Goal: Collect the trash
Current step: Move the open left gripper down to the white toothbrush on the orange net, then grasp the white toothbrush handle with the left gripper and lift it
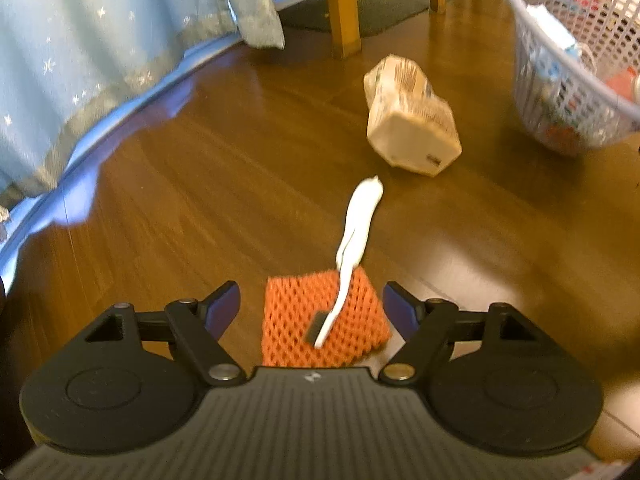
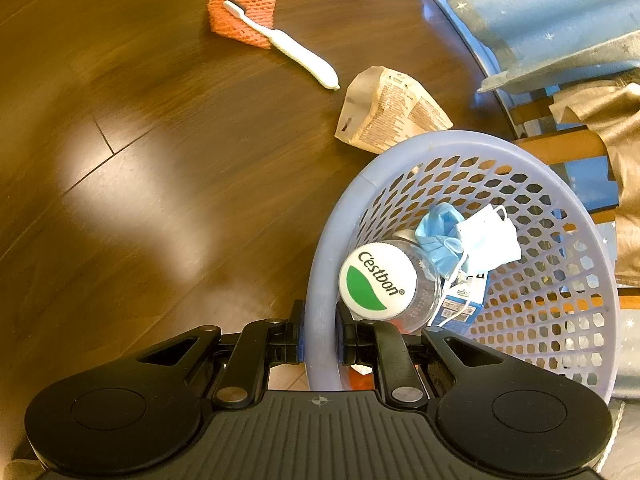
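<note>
Left claw (image 1: 312, 310) open, low-centre around orange foam net (image 1: 320, 320) under white plastic toothbrush (image 1: 356, 232); next: close. Right claw (image 2: 319, 336) clamps lilac mesh basket (image 2: 400, 160) rim.

A brown wooden floor (image 1: 208, 168) runs under everything — glossy, with pale light patches. A blue curtain (image 1: 100, 40) with white stars hangs at the far left. Two wooden legs (image 1: 342, 8) stand at the far side on a dark mat (image 1: 384, 4)
</note>
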`<state>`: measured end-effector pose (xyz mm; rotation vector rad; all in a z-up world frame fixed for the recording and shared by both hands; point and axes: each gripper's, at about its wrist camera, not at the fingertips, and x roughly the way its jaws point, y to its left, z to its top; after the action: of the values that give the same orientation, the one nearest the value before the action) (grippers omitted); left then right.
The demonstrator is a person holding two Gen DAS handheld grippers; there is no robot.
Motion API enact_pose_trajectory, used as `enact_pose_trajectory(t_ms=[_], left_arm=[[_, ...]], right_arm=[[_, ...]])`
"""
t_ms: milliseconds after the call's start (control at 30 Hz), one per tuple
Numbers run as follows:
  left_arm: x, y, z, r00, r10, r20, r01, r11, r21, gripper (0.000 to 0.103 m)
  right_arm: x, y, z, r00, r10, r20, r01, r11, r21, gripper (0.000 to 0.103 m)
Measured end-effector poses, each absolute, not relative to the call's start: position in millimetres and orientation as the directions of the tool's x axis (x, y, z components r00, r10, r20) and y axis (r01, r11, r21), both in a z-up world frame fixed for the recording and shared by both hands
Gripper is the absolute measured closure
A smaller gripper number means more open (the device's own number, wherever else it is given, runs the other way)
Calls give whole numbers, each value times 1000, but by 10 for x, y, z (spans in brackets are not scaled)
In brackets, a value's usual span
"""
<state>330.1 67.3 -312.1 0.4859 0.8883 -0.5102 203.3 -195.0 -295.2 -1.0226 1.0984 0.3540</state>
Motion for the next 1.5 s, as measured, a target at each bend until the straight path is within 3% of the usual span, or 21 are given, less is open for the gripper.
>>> enact_pose_trajectory(t_ms=[300, 633, 933, 1367, 1500], left_arm=[[3404, 635, -3446, 506, -221, -834, 613, 773, 166, 30], [3688, 305, -3643, 492, -250, -834, 647, 746, 157, 40], [3810, 14, -3810, 456, -259, -852, 692, 705, 156, 62], [3929, -52, -3877, 444, -246, -861, 695, 702, 157, 75], [3952, -27, -3878, 440, -241, -865, 690, 708, 153, 84]], right_arm=[[2022, -1954, -2959, 456, -233, -859, -690, 516, -507, 92], [2102, -1956, -2919, 464, -225, -857, -656, 562, -503, 92], [2151, -1960, -2913, 462, -223, -858, -651, 571, -499, 92], [2140, -1974, -2914, 462, -220, -859, -651, 574, -497, 92], [2140, -1977, -2915, 463, -219, -859, -650, 575, -497, 92]])
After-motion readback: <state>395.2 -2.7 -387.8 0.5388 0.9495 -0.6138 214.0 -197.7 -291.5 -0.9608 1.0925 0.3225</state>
